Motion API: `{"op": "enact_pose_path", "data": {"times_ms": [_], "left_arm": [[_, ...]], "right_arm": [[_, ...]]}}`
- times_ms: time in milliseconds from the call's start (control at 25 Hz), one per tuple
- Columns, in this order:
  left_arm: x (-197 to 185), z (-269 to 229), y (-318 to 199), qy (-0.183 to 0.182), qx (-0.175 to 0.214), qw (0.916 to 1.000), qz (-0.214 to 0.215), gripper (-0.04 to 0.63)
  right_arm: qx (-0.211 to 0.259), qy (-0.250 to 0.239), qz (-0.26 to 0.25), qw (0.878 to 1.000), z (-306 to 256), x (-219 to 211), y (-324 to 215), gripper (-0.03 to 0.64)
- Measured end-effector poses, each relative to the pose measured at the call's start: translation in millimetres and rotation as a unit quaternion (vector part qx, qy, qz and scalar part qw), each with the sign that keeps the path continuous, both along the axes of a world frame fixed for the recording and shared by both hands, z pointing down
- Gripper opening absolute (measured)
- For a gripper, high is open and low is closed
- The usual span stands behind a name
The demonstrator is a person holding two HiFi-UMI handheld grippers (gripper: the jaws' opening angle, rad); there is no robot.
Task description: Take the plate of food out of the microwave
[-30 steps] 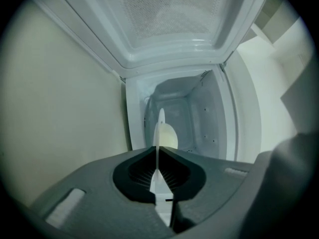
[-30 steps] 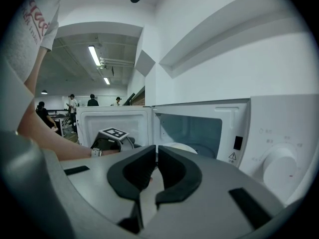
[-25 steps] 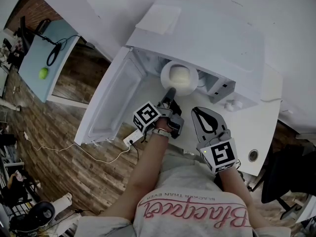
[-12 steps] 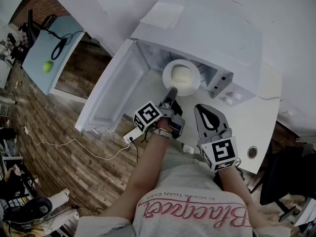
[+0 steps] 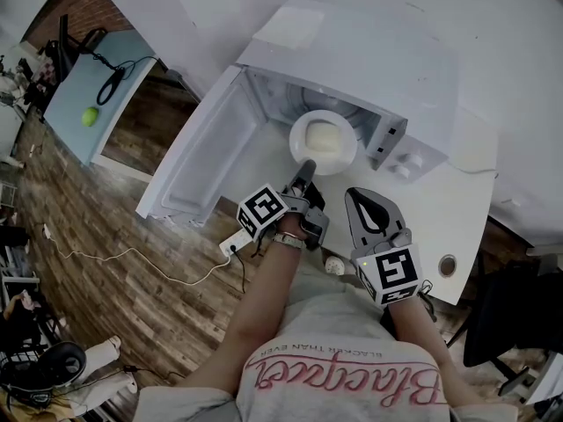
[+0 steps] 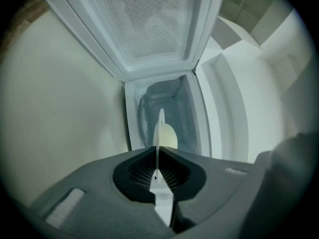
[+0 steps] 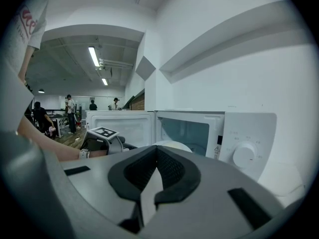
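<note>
A white plate (image 5: 324, 141) with a pale mound of food (image 5: 322, 136) sits at the mouth of the open white microwave (image 5: 369, 60), half outside the cavity. My left gripper (image 5: 307, 166) is shut on the plate's near rim. In the left gripper view the plate (image 6: 160, 128) shows edge-on between the closed jaws of the left gripper (image 6: 158, 151), with the food (image 6: 168, 136) on it. My right gripper (image 5: 354, 193) hovers shut and empty over the white table, to the right of the plate. From the right gripper (image 7: 155, 148) I see the plate (image 7: 172, 145) in front of the cavity.
The microwave door (image 5: 207, 170) hangs wide open to the left. The control panel with its dial (image 7: 245, 156) is at the right. A white power strip (image 5: 233, 243) and a small round object (image 5: 334, 265) lie at the edge of the white table (image 5: 440, 227). Wooden floor lies at the left.
The plate has slid out of the microwave cavity toward me, with the left gripper shut on its rim. Both grippers have drawn back slightly.
</note>
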State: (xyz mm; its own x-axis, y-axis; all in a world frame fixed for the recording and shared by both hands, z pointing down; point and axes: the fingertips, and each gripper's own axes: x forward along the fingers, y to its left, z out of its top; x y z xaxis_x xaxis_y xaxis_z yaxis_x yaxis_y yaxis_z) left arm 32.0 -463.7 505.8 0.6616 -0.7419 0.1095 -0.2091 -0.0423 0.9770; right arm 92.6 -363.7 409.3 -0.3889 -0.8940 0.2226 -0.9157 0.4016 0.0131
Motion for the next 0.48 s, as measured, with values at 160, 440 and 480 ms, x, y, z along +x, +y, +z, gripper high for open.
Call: {"op": "enact_pose_path", "data": {"times_ms": [160, 440, 480], "left_arm": [[-0.5, -3.3, 11.2, 0.004, 0.001, 1.0, -0.002, 0.017], [-3.2, -3.9, 29.5, 0.008, -0.002, 0.9999, -0.008, 0.017], [-3.7, -5.2, 31.7, 0.01, -0.002, 0.9999, -0.009, 0.017]], "right_arm": [[0.001, 0.003, -0.007, 1.0, -1.7, -3.2, 10.7, 0.011], [-0.002, -0.003, -0.013, 1.0, -1.2, -3.4, 25.9, 0.012], [-0.003, -0.004, -0.013, 1.0, -1.5, -2.9, 27.5, 0.011]]}}
